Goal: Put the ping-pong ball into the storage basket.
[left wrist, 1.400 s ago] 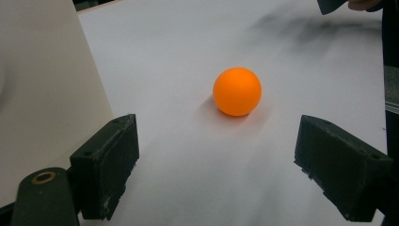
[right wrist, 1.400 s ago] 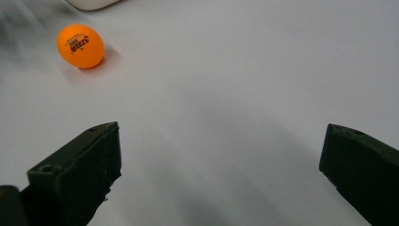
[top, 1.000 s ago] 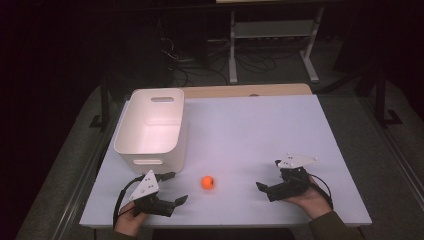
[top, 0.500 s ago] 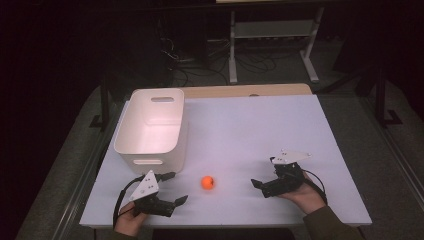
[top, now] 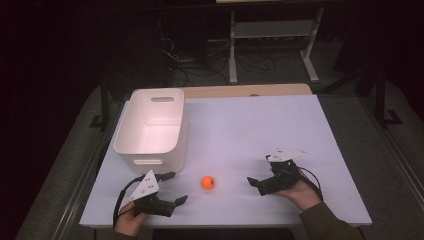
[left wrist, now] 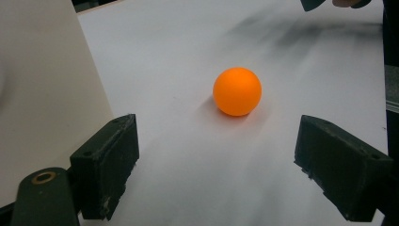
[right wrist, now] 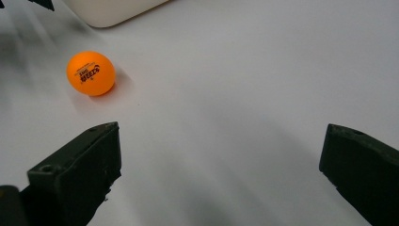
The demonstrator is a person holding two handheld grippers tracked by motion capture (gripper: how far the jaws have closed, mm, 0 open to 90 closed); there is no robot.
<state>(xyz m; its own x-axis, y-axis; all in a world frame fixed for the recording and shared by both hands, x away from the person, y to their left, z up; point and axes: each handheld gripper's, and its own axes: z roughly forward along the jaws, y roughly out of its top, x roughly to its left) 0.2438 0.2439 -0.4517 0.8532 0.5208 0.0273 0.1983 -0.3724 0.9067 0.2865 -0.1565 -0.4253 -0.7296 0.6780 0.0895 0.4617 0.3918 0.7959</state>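
Left tool [top: 175, 187] and right tool [top: 256, 181] rest low, jaws wide, empty, flanking the orange ball [top: 208, 182] on the white counter [top: 250, 125]; dark room.

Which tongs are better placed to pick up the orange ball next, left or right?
Probably the left tongs. In their own view the orange ball lies nearly centred ahead of the open jaws. From the right tongs, also open, the ball sits off to the side. The white bin is on the left too.
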